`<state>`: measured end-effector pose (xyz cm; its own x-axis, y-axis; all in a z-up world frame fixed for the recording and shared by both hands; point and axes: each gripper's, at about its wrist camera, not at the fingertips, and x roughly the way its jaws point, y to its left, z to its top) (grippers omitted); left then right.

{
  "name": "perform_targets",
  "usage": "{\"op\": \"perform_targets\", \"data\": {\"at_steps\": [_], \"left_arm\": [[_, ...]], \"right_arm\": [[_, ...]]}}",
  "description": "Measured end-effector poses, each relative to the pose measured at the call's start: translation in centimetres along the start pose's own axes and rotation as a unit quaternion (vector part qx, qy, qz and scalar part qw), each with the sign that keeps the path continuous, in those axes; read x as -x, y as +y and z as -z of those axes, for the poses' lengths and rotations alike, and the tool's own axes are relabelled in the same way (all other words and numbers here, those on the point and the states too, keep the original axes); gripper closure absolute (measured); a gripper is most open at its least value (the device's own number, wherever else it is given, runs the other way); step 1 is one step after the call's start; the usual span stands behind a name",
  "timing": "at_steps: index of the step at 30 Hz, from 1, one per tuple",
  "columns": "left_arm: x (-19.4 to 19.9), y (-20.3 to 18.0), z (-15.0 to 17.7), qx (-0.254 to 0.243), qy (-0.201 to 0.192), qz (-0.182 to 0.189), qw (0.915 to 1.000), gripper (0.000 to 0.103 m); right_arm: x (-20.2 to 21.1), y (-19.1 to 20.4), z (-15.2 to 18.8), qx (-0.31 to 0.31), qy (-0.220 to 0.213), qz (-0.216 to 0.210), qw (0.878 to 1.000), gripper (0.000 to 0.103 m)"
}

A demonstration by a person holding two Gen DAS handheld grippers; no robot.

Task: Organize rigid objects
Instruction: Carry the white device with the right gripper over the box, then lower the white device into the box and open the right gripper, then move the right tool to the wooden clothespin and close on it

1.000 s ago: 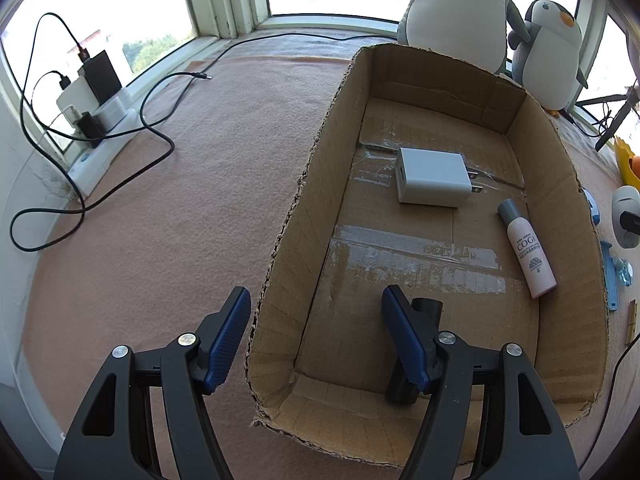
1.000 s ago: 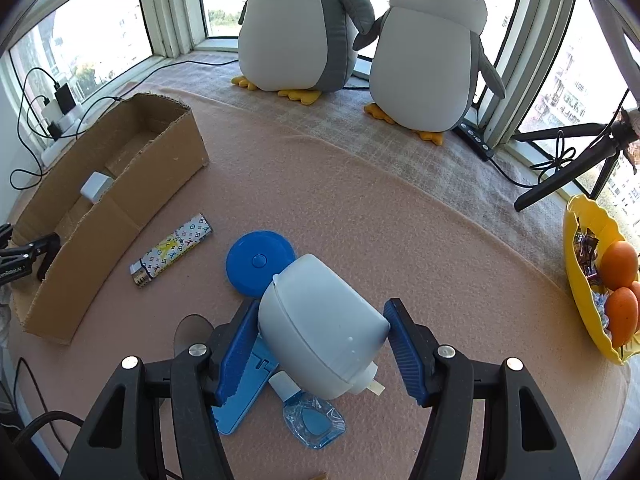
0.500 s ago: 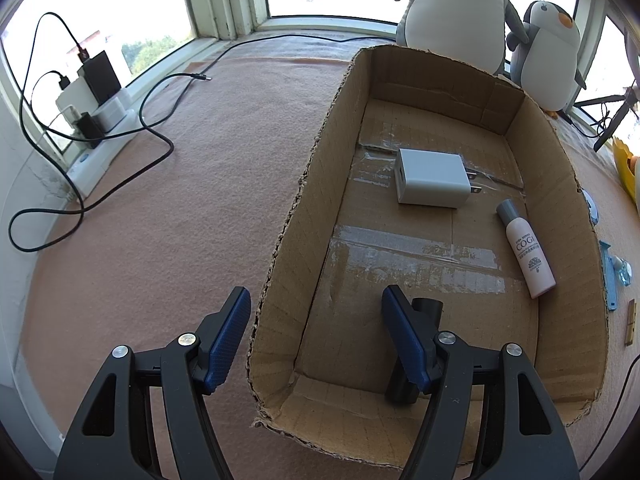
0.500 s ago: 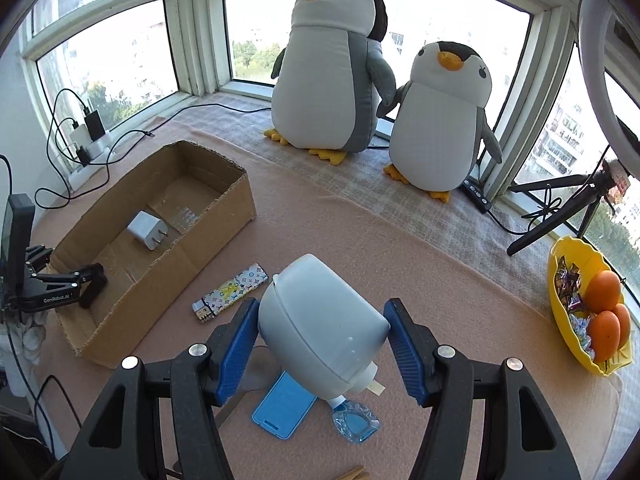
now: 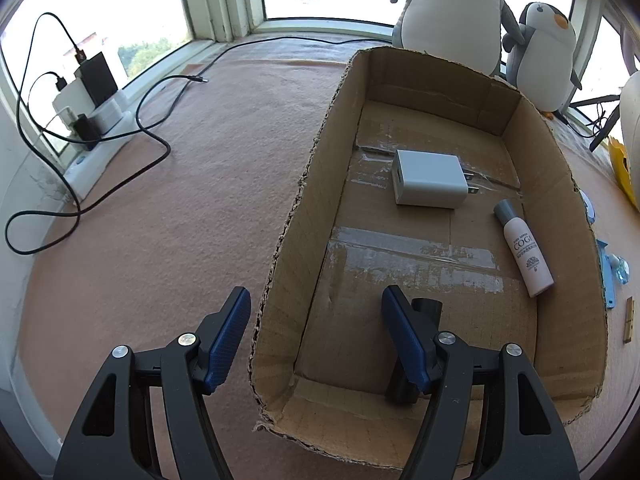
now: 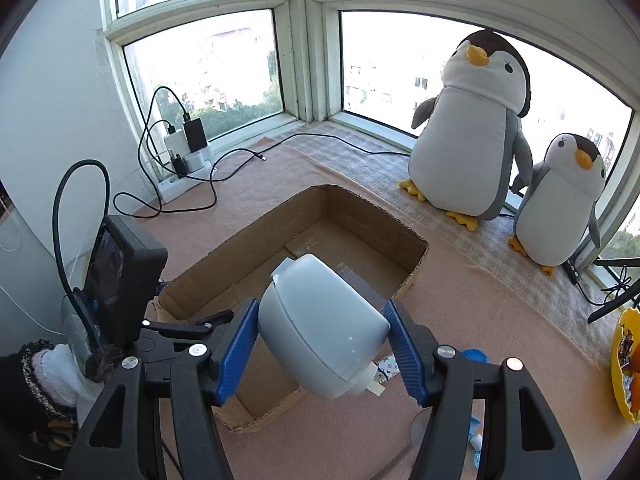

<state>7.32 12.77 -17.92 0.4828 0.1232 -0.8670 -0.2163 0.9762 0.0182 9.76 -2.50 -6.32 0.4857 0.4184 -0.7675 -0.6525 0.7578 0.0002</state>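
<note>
My right gripper (image 6: 320, 354) is shut on a white rounded device (image 6: 316, 312) and holds it in the air over the near end of the cardboard box (image 6: 404, 240). The device also shows at the right edge of the left wrist view (image 5: 630, 128). My left gripper (image 5: 316, 336) is open and astride the box's left wall (image 5: 304, 184), one finger outside and one inside, neither pad pressing it. In the box lie a white charger (image 5: 430, 178), a white bottle with a grey cap (image 5: 524, 252) and a black cylinder (image 5: 416, 364), partly hidden by my left gripper's right finger.
Two plush penguins (image 6: 476, 132) stand by the window. A power strip with chargers and loose cables (image 5: 92, 120) lies at the left. A yellow bowl (image 6: 624, 364) sits far right. Small blue items (image 5: 610, 272) and a wooden peg (image 5: 629, 320) lie right of the box. A gloved hand (image 6: 48, 368) holds the left gripper.
My right gripper has risen and swung left with the white device, from above the blue items to over the box. The left gripper has stayed still.
</note>
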Motion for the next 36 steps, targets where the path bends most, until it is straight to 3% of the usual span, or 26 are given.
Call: {"op": "perform_targets", "data": {"at_steps": [5,13,16,18,25,36], "left_arm": [[0.0,0.1,0.1,0.002,-0.002,0.003,1.0,0.034],[0.0,0.2,0.2,0.003,-0.003,0.006,1.0,0.034],[0.1,0.1,0.3,0.004,-0.003,0.007,1.0,0.034],[0.0,0.1,0.3,0.005,-0.002,0.008,0.9999,0.034],[0.1,0.0,0.3,0.004,-0.003,0.009,0.9999,0.034],[0.0,-0.1,0.1,-0.009,-0.001,0.007,0.9999,0.034]], "right_arm": [[-2.9,2.0,-0.6,0.003,0.015,0.0,1.0,0.043],[-7.3,1.0,-2.5,-0.017,0.053,0.028,0.998,0.043],[-7.6,0.5,-2.6,-0.029,0.05,0.039,0.998,0.036],[-7.5,0.1,-2.6,-0.037,0.049,0.039,0.997,0.03],[-6.0,-1.2,-2.1,-0.062,0.045,0.038,0.996,0.03],[0.3,-3.9,-1.1,-0.117,0.018,0.067,0.991,0.03]]}}
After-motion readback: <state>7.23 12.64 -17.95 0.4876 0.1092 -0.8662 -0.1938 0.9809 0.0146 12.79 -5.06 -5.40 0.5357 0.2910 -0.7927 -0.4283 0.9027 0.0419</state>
